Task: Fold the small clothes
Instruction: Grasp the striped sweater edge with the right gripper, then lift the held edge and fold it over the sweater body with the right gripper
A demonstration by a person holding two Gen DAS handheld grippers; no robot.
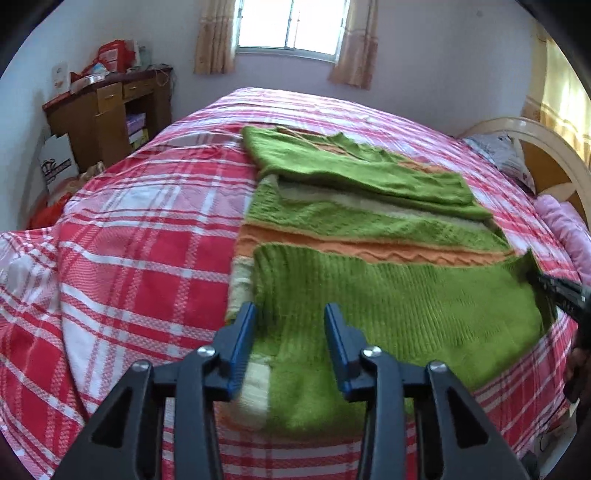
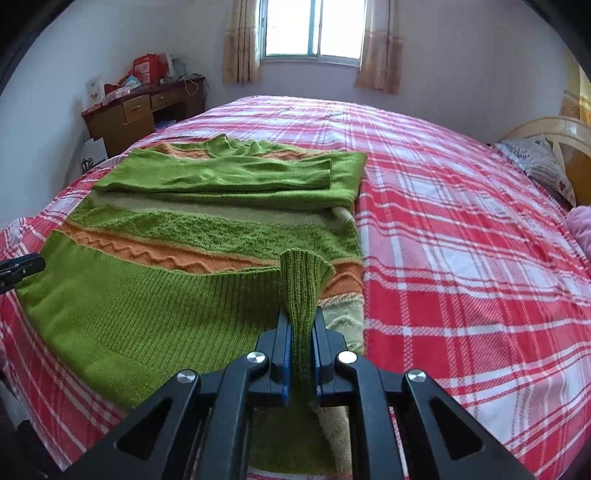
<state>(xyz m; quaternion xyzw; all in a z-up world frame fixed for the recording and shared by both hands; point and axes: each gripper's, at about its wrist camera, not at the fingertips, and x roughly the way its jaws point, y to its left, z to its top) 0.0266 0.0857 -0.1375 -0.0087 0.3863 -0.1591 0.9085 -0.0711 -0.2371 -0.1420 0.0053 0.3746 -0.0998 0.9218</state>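
Note:
A green knitted sweater [image 1: 369, 221] with orange and cream bands lies on the red plaid bed [image 1: 147, 221]. Its sleeves are folded across the far part, and its ribbed green hem [image 1: 406, 306] is folded up over the body. My left gripper [image 1: 290, 314] is open, just above the hem's left corner, holding nothing. My right gripper [image 2: 302, 325] is shut on the hem's right corner [image 2: 301, 280], which stands up between its fingers. The sweater [image 2: 221, 206] fills the left half of the right wrist view. The right gripper also shows at the right edge of the left wrist view [image 1: 565, 291].
A wooden desk [image 1: 107, 110] with clutter stands at the far left by the wall, with bags below it. A window with curtains [image 1: 291, 26] is behind the bed. A headboard [image 1: 546, 155] and pillows are at the right. Bare plaid cover lies right of the sweater [image 2: 461, 240].

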